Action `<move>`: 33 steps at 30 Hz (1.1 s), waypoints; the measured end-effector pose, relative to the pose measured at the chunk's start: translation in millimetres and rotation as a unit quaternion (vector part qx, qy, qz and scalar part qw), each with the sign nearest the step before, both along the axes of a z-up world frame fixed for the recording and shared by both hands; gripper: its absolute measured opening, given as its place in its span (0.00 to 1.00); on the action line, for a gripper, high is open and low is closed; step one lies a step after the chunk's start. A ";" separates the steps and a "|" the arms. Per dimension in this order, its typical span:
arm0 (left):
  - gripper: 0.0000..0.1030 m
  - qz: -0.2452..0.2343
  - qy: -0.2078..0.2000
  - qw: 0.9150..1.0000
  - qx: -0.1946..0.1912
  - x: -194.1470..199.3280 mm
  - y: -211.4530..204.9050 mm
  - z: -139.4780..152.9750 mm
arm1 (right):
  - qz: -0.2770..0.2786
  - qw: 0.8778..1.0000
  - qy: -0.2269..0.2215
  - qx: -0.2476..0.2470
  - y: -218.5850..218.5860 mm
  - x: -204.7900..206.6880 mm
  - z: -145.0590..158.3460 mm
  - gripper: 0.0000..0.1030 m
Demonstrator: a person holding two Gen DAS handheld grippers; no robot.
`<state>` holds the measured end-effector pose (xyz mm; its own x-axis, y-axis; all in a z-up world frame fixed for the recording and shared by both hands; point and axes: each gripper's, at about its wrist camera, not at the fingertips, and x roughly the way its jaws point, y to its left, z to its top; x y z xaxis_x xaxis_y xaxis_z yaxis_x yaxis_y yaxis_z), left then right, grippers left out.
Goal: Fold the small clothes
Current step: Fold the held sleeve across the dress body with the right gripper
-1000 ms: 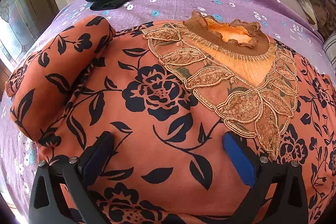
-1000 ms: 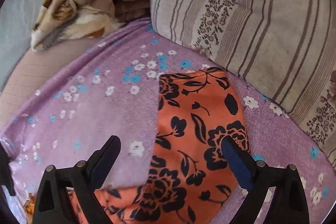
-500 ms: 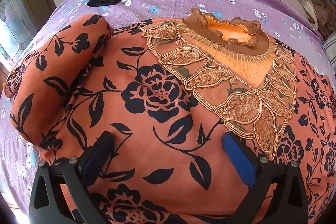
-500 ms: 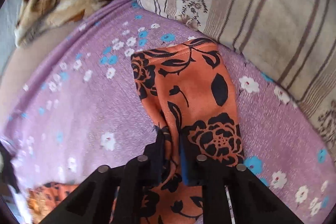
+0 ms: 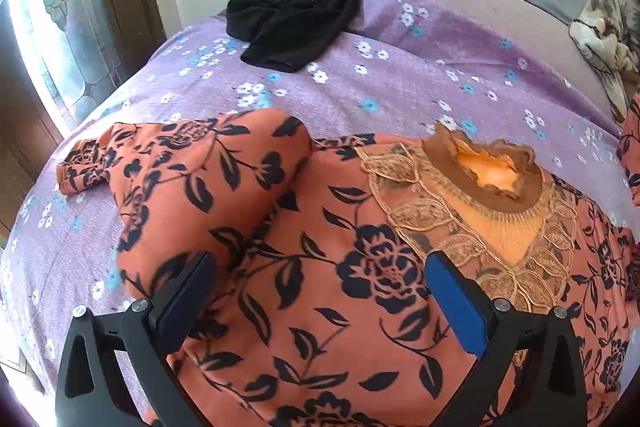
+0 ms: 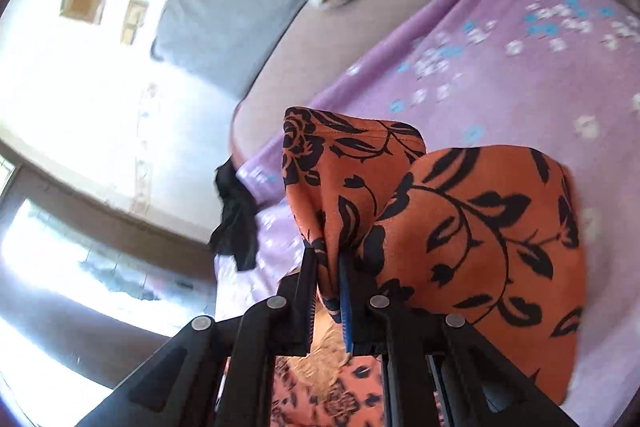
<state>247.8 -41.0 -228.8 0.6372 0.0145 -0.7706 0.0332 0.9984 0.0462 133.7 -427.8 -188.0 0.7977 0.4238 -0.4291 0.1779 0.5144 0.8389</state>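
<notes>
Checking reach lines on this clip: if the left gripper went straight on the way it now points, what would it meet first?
Most likely the orange floral top. The left gripper is open and angled down over the garment's chest, its fingers apart with only fabric ahead. How far above the cloth it hangs is unclear.

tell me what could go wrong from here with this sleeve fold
The right hand-held gripper pinches only a thin bit of the orange floral sleeve, so it may slip out mid-fold. The left hand-held gripper is open above the top's body, not pinning it, so the garment could drag across the purple bedspread.
</notes>
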 end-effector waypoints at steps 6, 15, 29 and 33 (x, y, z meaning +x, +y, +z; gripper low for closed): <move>1.00 0.076 -0.015 0.996 -0.039 10.0 48.8 13.1 | 0.120 0.991 0.015 0.066 135.2 39.2 -36.5 0.14; 1.00 0.086 0.026 0.990 -0.110 19.0 73.2 3.9 | 0.112 0.990 0.058 0.056 164.1 19.9 -57.1 0.69; 0.68 0.012 0.030 0.993 -0.110 18.2 55.0 11.6 | -0.015 0.993 0.118 -0.014 68.0 -34.3 -47.6 0.69; 0.79 0.005 -0.025 0.992 -0.127 8.2 56.7 29.5 | -0.008 0.992 0.123 -0.007 70.6 -25.9 -53.0 0.69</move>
